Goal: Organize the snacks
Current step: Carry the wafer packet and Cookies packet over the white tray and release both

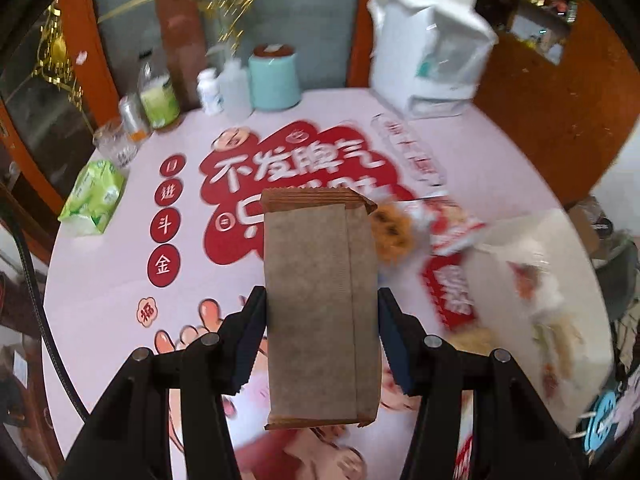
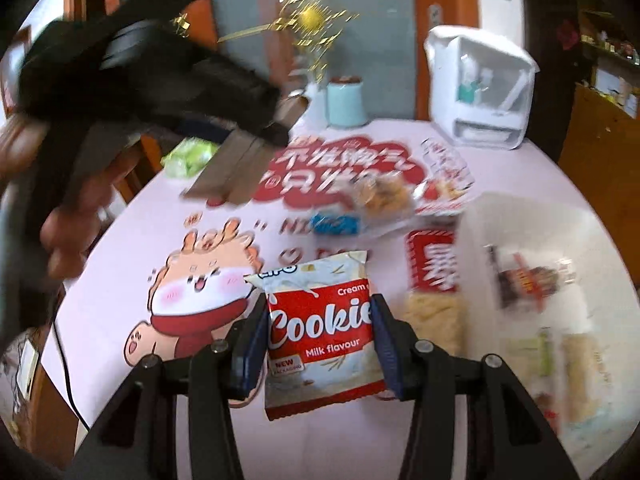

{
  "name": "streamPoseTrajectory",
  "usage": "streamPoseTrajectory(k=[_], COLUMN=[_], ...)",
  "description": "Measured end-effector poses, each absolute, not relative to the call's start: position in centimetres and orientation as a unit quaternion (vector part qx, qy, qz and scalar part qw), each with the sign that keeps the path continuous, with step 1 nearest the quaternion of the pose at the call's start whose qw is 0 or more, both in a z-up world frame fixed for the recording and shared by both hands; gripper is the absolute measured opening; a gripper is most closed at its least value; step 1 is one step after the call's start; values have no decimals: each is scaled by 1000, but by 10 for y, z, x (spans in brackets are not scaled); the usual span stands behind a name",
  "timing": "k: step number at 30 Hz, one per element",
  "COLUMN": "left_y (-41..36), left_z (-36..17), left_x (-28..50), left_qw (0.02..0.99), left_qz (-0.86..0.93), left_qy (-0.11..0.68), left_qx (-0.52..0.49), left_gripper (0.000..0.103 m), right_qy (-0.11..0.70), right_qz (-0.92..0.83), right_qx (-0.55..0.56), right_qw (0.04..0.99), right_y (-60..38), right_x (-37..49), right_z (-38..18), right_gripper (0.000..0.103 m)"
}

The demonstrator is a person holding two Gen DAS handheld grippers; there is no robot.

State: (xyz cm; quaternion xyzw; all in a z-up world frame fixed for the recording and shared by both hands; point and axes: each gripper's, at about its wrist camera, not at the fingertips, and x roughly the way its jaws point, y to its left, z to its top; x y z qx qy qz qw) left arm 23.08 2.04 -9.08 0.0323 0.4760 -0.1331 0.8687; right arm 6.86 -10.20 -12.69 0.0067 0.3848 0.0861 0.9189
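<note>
Both snacks are lifted above the table: the left gripper (image 1: 322, 344) clamps a brown packet (image 1: 320, 304), the right gripper (image 2: 320, 350) a cookie pack (image 2: 322, 336). Next, probably, each needs carrying to the blurred white bin (image 2: 532, 216) at right.

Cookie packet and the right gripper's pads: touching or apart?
Touching. In the right wrist view, both blue pads press the sides of the Cookie packet, which sits clamped in the right gripper above the table.
</note>
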Motion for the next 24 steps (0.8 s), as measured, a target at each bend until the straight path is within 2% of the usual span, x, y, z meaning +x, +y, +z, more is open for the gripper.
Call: streamPoseTrajectory(k=[11, 24], left_y=[-76, -207], left_z=[-12, 6], left_x=[138, 101], left_qw=[887, 879], left_qz=[-208, -276], left_qy=[410, 379], left_qx=[45, 85], left_gripper=[53, 54], right_qy=[348, 344], right_qz=[-20, -105], right_qx=[17, 38], right_qw=[937, 932], right_y=[-196, -284], right_x=[41, 17], right_z=[-81, -73], right_gripper=[48, 49])
